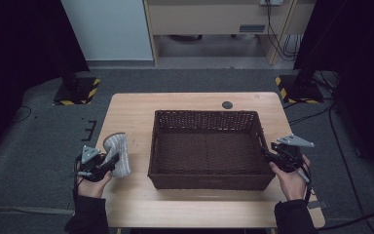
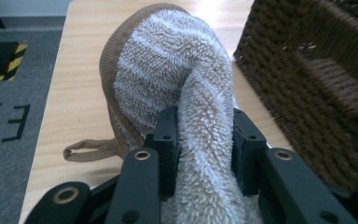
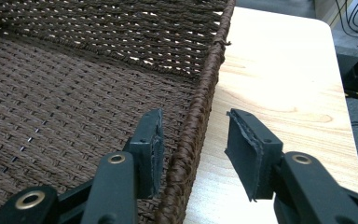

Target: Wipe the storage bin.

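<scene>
Lying on the wooden counter (image 1: 136, 112), just left of a dark brown wicker basket (image 1: 206, 121), a fluffy cream towel with a tan hem (image 1: 117, 151) is pinched by the left claw (image 2: 200, 140), whose black jaws are clenched on a raised fold of the cloth. A small tan loop (image 2: 91, 150) trails from the hem. At the basket's right wall, the right claw (image 3: 193, 140) is released, its jaws straddling the rim, one inside and one outside. A person's dark sleeves enter from the near edge
</scene>
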Demonstrator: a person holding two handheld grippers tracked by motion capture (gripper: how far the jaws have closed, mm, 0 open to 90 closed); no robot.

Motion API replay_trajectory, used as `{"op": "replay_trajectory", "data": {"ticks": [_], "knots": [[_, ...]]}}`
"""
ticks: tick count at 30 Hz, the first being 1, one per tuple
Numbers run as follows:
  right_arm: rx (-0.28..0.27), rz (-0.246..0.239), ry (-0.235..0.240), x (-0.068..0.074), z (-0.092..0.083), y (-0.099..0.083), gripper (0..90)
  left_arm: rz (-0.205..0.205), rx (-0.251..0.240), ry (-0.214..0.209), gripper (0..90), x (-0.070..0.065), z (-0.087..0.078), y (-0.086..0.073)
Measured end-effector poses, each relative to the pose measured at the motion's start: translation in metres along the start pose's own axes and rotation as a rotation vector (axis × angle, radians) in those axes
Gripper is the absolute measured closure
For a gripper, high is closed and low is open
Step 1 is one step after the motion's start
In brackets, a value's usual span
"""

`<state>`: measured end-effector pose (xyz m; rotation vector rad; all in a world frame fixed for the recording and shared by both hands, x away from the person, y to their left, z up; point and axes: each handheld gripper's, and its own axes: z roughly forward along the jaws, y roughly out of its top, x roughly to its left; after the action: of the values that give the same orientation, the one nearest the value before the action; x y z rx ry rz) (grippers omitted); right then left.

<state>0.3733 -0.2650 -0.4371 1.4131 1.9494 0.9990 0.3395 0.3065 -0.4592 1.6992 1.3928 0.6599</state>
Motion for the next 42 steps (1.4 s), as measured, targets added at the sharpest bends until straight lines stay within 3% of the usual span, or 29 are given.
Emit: {"op": "replay_trajectory", "data": {"ticks": [10,17,20,23,28,36,42], "knots": [[-0.019,0.021,0.021,0.004,0.002,0.002,51.9,0.04,-0.029,-0.023,66.9,-0.014,-0.002,0.01],[0.015,0.052,0.036,0.004,0.02,-0.003,49.9,0.054,-0.048,-0.035,66.9,-0.021,0.002,0.019],[0.045,0.037,0.029,0.007,0.025,-0.005,52.1,0.051,-0.062,-0.053,66.9,-0.024,0.006,0.026],[0.066,0.03,0.017,0.008,0.027,-0.005,56.2,0.075,-0.073,-0.055,66.9,-0.026,0.009,0.034],[0.059,0.044,0.013,0.007,0.026,-0.008,60.9,0.073,-0.094,-0.073,66.8,-0.028,0.018,0.045],[0.065,0.023,0.003,0.009,0.022,-0.01,63.0,0.072,-0.114,-0.086,66.9,-0.029,0.035,0.061],[0.069,0.011,0.012,0.01,0.016,-0.014,64.9,0.097,-0.117,-0.1,66.9,-0.029,0.047,0.069]]}}
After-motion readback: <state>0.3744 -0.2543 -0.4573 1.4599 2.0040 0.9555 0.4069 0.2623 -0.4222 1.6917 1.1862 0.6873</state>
